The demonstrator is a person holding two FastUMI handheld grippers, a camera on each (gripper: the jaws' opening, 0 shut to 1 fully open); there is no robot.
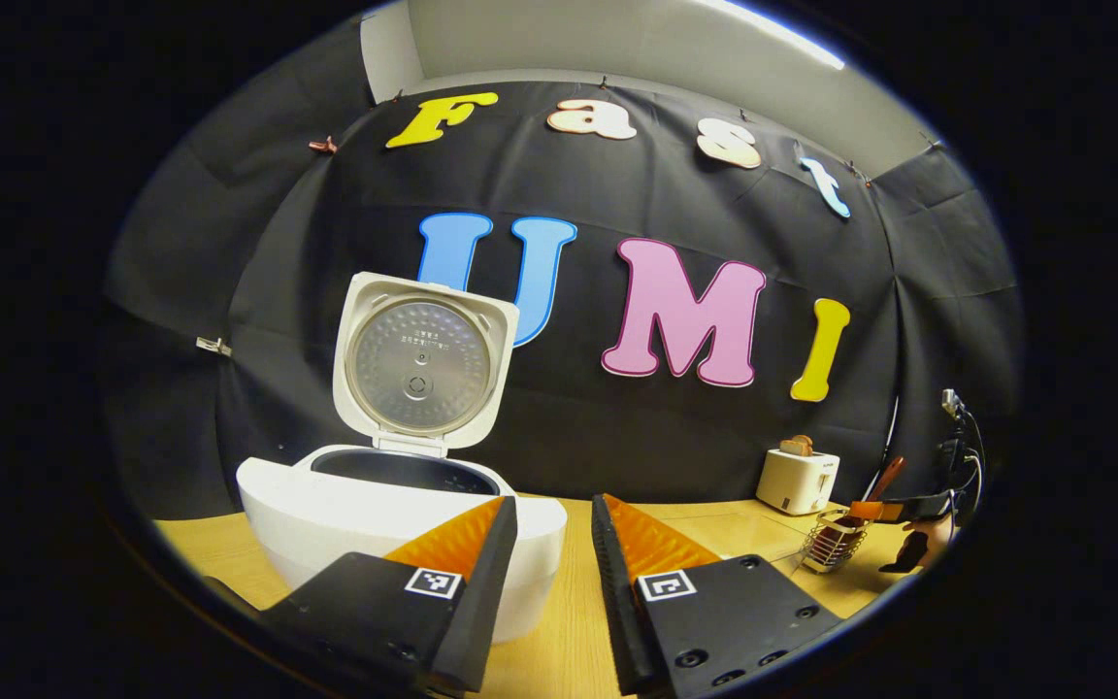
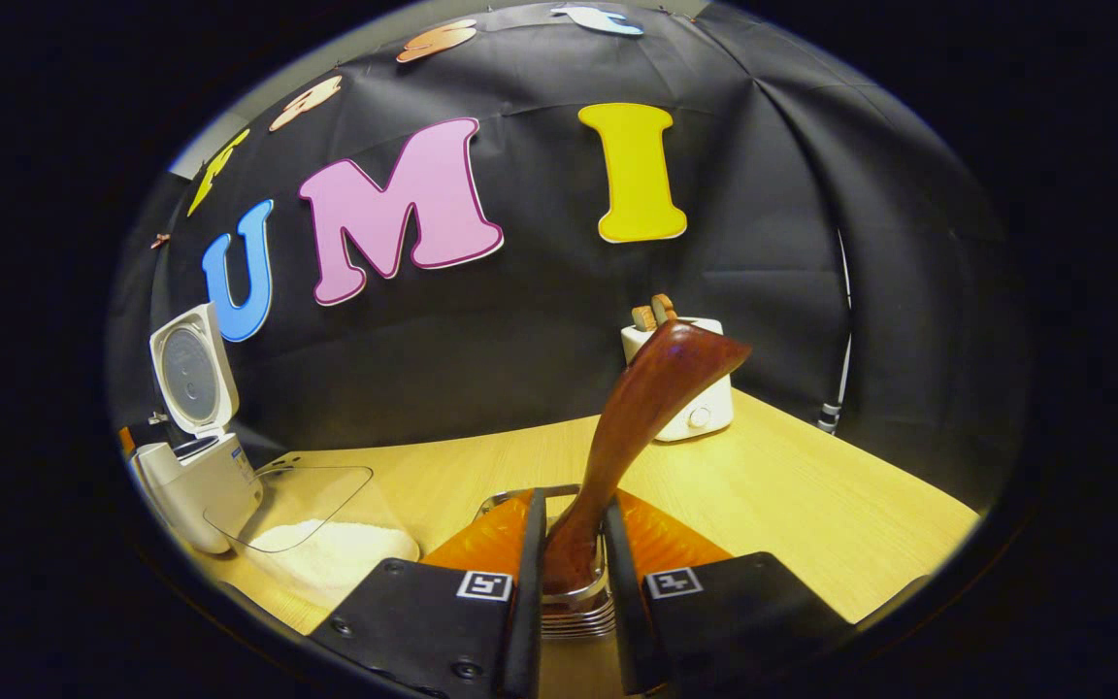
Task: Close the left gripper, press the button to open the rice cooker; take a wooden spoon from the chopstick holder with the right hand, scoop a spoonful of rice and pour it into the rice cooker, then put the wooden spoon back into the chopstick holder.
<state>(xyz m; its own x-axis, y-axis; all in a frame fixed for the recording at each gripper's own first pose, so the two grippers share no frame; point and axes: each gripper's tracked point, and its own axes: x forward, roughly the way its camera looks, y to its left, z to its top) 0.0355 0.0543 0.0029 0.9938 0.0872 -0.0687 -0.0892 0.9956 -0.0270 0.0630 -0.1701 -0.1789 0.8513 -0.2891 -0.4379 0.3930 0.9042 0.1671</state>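
The white rice cooker (image 1: 326, 515) stands with its lid (image 1: 420, 364) raised, just beyond my left gripper (image 1: 554, 505), whose fingers are slightly apart with nothing between them. In the right gripper view the cooker (image 2: 198, 485) sits at the far left beside a clear dish of white rice (image 2: 326, 553). My right gripper (image 2: 571, 558) is shut on the lower part of the brown wooden spoon (image 2: 646, 408), whose broad end points up and away. The metal chopstick holder (image 2: 578, 614) sits right beneath the fingers. Far right in the left gripper view are the holder (image 1: 833, 544) and the right gripper (image 1: 894, 507).
A white toaster (image 2: 690, 413) with bread in it stands at the back of the wooden table (image 2: 811, 495), near the black cloth wall; it is also in the left gripper view (image 1: 797, 481). Cables hang at the right edge (image 1: 957, 437).
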